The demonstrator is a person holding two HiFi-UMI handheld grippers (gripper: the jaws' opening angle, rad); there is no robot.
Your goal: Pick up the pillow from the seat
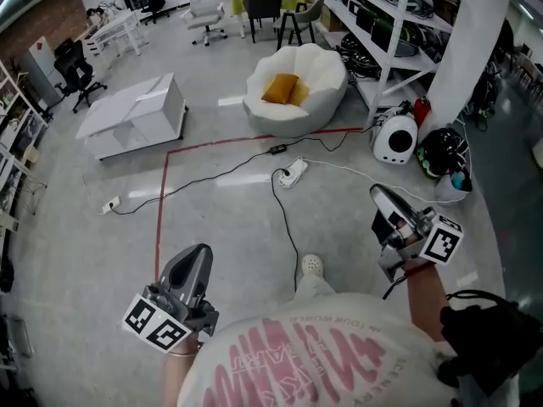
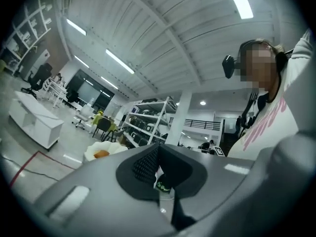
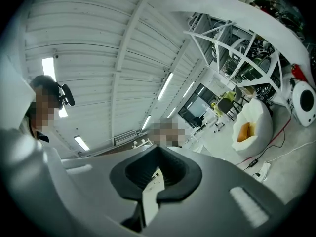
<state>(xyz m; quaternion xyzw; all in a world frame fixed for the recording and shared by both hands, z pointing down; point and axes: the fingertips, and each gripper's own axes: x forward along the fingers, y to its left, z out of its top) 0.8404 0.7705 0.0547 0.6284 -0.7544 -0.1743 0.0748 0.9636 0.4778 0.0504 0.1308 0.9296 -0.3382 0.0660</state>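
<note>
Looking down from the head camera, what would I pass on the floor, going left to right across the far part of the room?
From the left: black office chair → low white cabinet → white cushioned seat with the orange pillow lying in it → round white appliance beside the shelving.

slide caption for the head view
Left tongs and right tongs, shut and empty, face an orange pillow on a white seat.

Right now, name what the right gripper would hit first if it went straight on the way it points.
Nothing near, as far as I can tell: the right gripper, shut, points slightly upward into open room. The seat with the pillow sits off to the right of that line.
</note>
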